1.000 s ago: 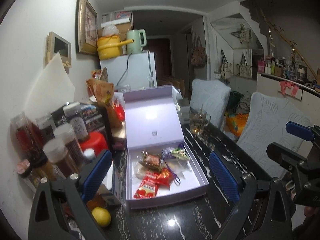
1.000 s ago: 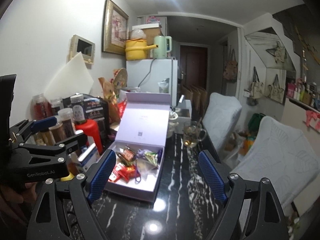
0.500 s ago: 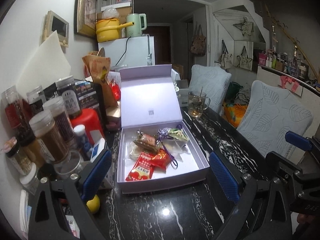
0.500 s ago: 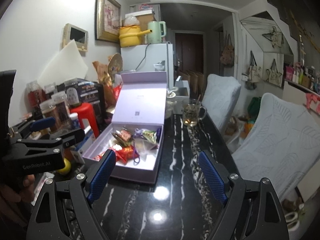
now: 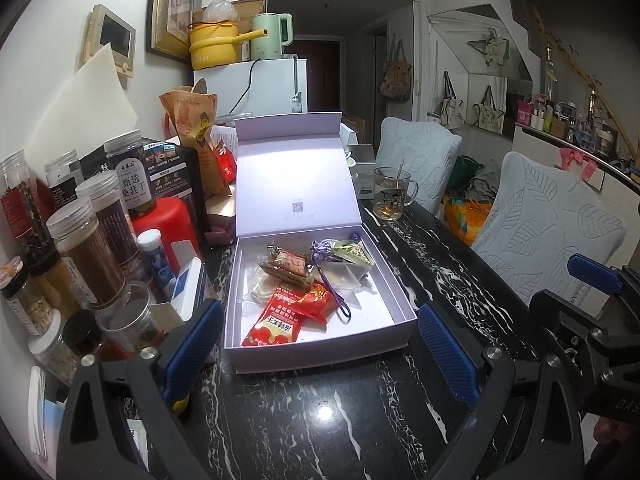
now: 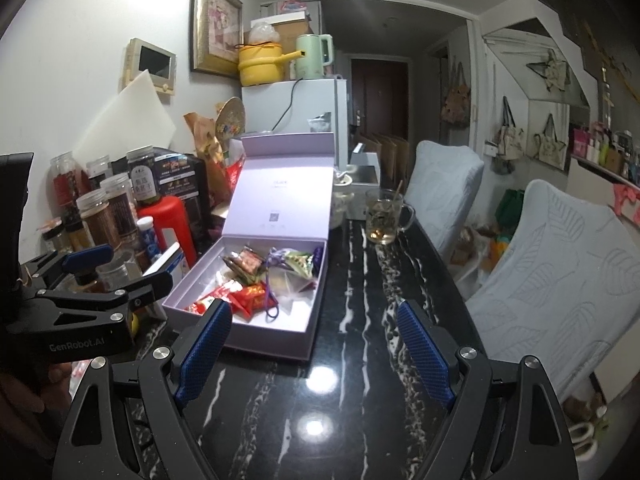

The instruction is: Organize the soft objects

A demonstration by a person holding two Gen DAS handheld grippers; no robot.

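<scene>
Two claws, left gripper [image 5: 320, 352] and right gripper [image 6: 314, 346], hang spread, empty, below centre frame, facing the lilac box [image 5: 320, 350] of snack packets [image 5: 294, 310].

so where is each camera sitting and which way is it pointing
Left wrist: sits on the left gripper, looking forward and down over the black marble table at the open lilac box of snack packets; its own open blue-padded fingers show, with the right gripper at the right edge.
Right wrist: sits on the right gripper, further right, facing the same box from its right side; its own open fingers show, with the left gripper at the left edge.
Shared: box, glass mug, white fridge.
</scene>
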